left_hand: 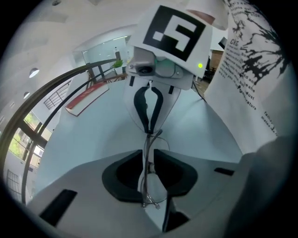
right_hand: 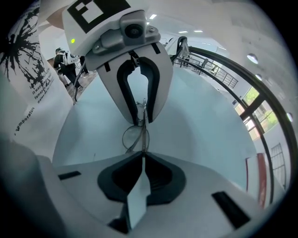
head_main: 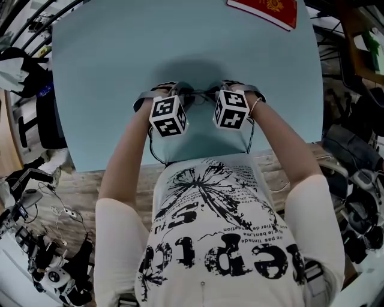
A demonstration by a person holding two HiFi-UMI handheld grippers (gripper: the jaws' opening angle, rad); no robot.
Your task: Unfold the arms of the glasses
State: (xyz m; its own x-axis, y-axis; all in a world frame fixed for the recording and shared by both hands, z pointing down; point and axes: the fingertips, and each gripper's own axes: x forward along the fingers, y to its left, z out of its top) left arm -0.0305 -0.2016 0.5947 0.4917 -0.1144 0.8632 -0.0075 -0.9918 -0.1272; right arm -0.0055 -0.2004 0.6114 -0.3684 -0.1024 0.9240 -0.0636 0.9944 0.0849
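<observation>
Pale blue table (head_main: 120, 60) fills the head view, with a red book (head_main: 267, 11) at its far right corner. Thin wire glasses (right_hand: 139, 137) hang above the near middle of the table, stretched between the two grippers, which face each other tip to tip. The left gripper (left_hand: 148, 157) has its jaws drawn together on one lens and its rim. The right gripper (right_hand: 142, 155) pinches the other end of the frame, jaws nearly touching around the wire.
</observation>
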